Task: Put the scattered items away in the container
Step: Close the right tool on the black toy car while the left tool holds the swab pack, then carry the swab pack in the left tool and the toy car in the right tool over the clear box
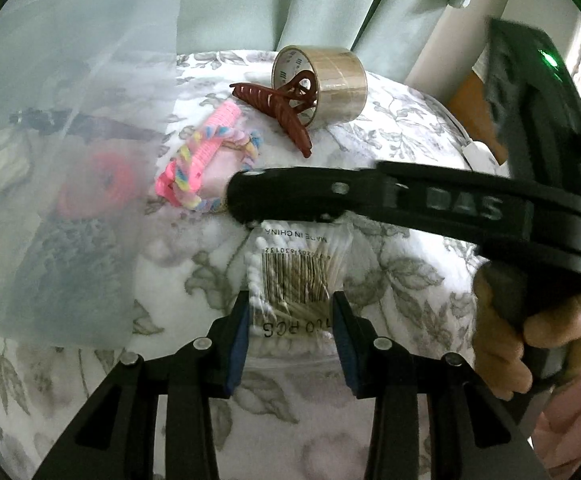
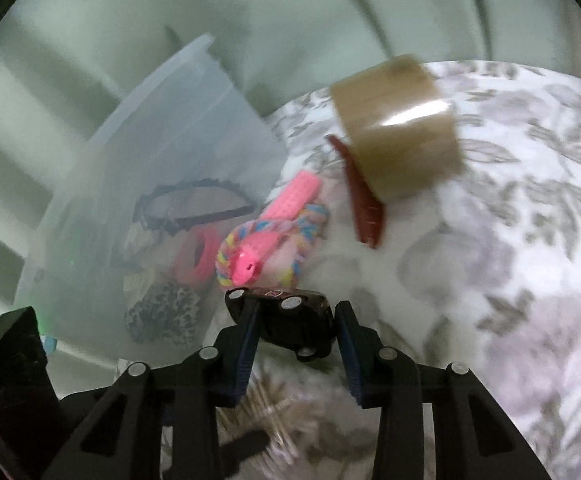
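At far left our translucent container [image 2: 162, 152] already holds hair ties; just right of it lie a pink clip [image 2: 274, 224] and tape roll [image 2: 398, 128]. Our left gripper [image 1: 290, 316] clamps the cotton-swab pack [image 1: 294, 276], while our right gripper [image 2: 296, 332] pinches a black toy car [image 2: 286, 316].

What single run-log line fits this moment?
left gripper: shut on cotton swab pack | right gripper: shut on toy car

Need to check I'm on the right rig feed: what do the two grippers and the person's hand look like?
Both grippers, left and right, are matte black linkages with silver rivets and blue pads on the fingers. Seen from the left camera, the right one carries grey "DAS" lettering and a green light. The hand wears a pink sleeve.
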A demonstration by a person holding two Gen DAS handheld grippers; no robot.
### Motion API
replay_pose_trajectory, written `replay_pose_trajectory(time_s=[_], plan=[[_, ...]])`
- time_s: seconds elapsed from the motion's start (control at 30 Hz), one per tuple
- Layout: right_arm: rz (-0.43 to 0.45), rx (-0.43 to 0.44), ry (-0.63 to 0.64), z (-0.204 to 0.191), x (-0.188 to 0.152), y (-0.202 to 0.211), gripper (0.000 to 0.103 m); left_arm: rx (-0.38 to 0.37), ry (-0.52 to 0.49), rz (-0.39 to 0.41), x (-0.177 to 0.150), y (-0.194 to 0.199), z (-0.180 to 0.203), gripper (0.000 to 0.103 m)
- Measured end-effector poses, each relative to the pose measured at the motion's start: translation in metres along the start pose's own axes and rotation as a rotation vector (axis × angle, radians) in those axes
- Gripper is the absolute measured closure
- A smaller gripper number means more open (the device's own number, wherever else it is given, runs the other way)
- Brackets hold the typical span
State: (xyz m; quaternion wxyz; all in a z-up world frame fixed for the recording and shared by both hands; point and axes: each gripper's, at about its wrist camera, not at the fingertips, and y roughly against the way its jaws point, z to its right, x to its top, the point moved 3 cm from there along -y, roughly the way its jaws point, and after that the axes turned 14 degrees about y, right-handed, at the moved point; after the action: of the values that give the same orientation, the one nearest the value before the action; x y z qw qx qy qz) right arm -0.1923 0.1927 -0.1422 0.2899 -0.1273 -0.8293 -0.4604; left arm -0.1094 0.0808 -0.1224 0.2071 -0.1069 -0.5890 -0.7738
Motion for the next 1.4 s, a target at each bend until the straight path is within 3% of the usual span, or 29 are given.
replay_pose_trajectory(time_s=[0.3, 0.63, 1.0, 1.17, 1.4], plan=[[0.098, -0.118, -0.124, 0.008, -0.02, 0.057, 0.062, 0.0, -0.003, 0.01, -0.002, 0.015, 0.006, 0.065], [0.219, -0.188, -0.222, 0.003, -0.037, 0.118, 0.062, -0.033, -0.066, 0.092, -0.006, 0.057, 0.029, 0.065], [0.305, -0.219, -0.216, -0.02, -0.022, 0.164, 0.062, -0.091, -0.068, 0.24, 0.012, 0.12, 0.036, 0.065], [0.386, -0.223, -0.184, -0.045, -0.008, 0.182, 0.062, -0.103, -0.046, 0.3, 0.025, 0.148, 0.031, 0.065], [0.402, -0.219, -0.115, -0.083, 0.014, 0.196, 0.062, -0.131, -0.015, 0.379, 0.033, 0.179, 0.012, 0.065]])
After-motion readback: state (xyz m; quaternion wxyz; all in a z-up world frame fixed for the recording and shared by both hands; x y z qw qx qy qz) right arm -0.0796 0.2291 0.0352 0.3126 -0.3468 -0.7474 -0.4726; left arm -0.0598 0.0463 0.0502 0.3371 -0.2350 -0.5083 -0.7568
